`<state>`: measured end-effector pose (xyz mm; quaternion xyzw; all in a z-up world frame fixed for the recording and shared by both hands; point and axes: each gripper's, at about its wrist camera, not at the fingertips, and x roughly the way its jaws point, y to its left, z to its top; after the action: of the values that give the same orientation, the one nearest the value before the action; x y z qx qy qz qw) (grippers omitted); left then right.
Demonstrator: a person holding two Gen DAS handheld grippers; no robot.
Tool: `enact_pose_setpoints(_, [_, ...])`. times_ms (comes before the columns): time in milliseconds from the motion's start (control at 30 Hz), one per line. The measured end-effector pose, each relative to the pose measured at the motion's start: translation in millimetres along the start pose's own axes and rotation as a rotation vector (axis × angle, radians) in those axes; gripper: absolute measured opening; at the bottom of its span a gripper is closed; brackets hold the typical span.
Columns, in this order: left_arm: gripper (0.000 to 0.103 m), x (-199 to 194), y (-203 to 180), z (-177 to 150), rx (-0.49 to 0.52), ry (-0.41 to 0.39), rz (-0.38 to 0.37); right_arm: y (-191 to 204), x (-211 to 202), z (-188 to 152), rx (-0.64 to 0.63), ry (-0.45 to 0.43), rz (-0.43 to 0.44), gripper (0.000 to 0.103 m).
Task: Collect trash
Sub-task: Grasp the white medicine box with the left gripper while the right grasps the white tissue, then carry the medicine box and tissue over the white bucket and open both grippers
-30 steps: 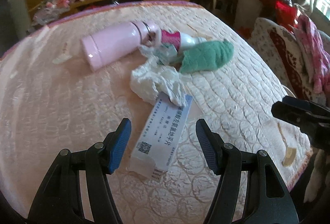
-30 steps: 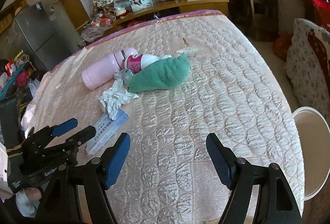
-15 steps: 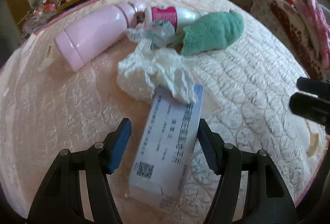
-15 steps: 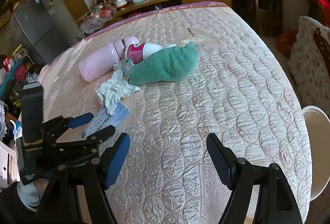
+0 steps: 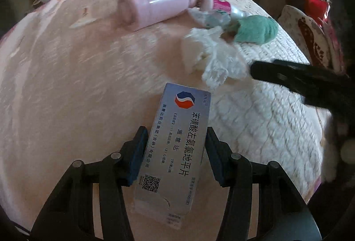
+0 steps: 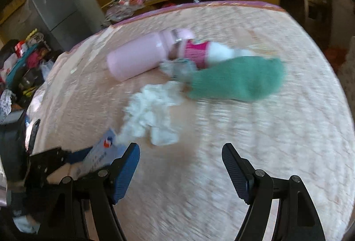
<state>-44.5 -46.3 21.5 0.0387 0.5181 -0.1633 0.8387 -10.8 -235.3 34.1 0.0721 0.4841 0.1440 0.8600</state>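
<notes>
Medicine box [image 5: 177, 147]: it sits between your left gripper's [image 5: 176, 152] blue pads, just off the near edge of the pink quilted bed [image 5: 66, 85]; from the right wrist view it tilts up toward the crumpled tissue [image 6: 153, 112].
Left fingers: they have just been closing and now pinch the box by its long sides, both pads touching the card.
Right gripper [image 6: 180, 170]: your fingers stand spread with nothing between them, over bare quilt near the tissue.
Step in hand: securing the first piece of trash, by my reading.
Still on the bed: the tissue, a small wrapper [image 5: 213, 19], a pink-labelled bottle [image 6: 199, 54], a pink flask [image 5: 153, 8] and a green cloth [image 6: 239, 81], all clustered together.
Next move: lift the box clear; bring your right fingers astride the tissue and close gently, since it is soft and will compress.
</notes>
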Motion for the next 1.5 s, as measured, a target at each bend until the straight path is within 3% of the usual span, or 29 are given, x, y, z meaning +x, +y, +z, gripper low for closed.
enact_pose_setpoints(300, [0.050,-10.2,29.4,-12.6,-0.079,-0.034,0.040,36.2,60.5,31.5,-0.063,0.025,-0.051,0.074])
enact_pose_setpoints(333, [0.050,-10.0,29.6,-12.2,-0.085,-0.035,0.038,38.9,64.0,31.8,-0.086,0.015,-0.081,0.067])
enact_pose_setpoints(367, [0.050,-9.8,28.6,-10.7,-0.086,-0.036,0.037,40.3,63.4,31.7,-0.105,0.005,-0.092,0.045])
enact_pose_setpoints(400, [0.050,-10.3,28.6,-10.4,-0.086,-0.038,0.036,39.8,62.2,31.2,-0.114,0.008,-0.086,0.033])
enact_pose_setpoints(467, [0.050,-12.6,26.7,-8.5,-0.085,-0.047,0.031,34.9,54.7,27.0,-0.096,0.020,-0.051,0.024])
enact_pose_setpoints(700, [0.049,-24.1,5.1,-3.1,-0.072,-0.082,-0.001,7.9,-0.6,-6.3,-0.074,-0.016,-0.014,0.023])
enact_pose_setpoints(1033, [0.049,-37.6,-29.5,-5.4,-0.019,-0.125,-0.004,-30.4,-68.4,-50.7,-0.027,-0.069,-0.085,0.023])
enact_pose_setpoints(1467, [0.048,-40.3,-61.4,-7.2,-0.001,-0.164,0.012,-48.4,-99.3,-78.1,0.001,-0.104,-0.065,0.023])
enact_pose_setpoints(1500, [0.041,-40.2,-64.8,-6.6,0.001,-0.165,0.011,-50.0,-101.6,-79.1,0.002,-0.109,-0.063,0.023])
